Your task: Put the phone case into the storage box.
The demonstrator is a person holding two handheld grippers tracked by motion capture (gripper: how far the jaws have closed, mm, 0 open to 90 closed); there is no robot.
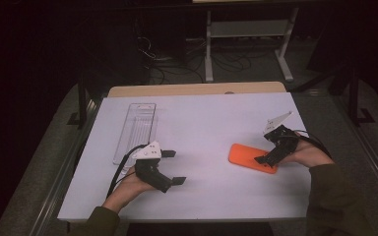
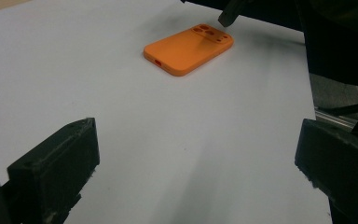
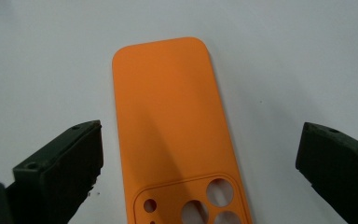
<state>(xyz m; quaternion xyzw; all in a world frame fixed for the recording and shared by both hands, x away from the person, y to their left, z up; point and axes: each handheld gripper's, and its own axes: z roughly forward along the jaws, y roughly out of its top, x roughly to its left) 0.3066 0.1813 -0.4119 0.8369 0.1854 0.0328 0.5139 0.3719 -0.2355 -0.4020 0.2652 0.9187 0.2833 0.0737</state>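
Observation:
An orange phone case lies flat, back side up, on the right part of the white table. My right gripper hovers open over its camera-cutout end; in the right gripper view the case runs away between the wide-apart jaws of that gripper. My left gripper rests open at the front left of the table with nothing between its jaws. In the left gripper view this gripper faces the case from a distance, and a jaw tip of the right gripper hangs over the case's far end.
A clear plastic tray lies lengthwise at the left of the table, just beyond my left hand. A wooden board edge shows behind the white surface. Cables and a metal stand are on the dark floor beyond.

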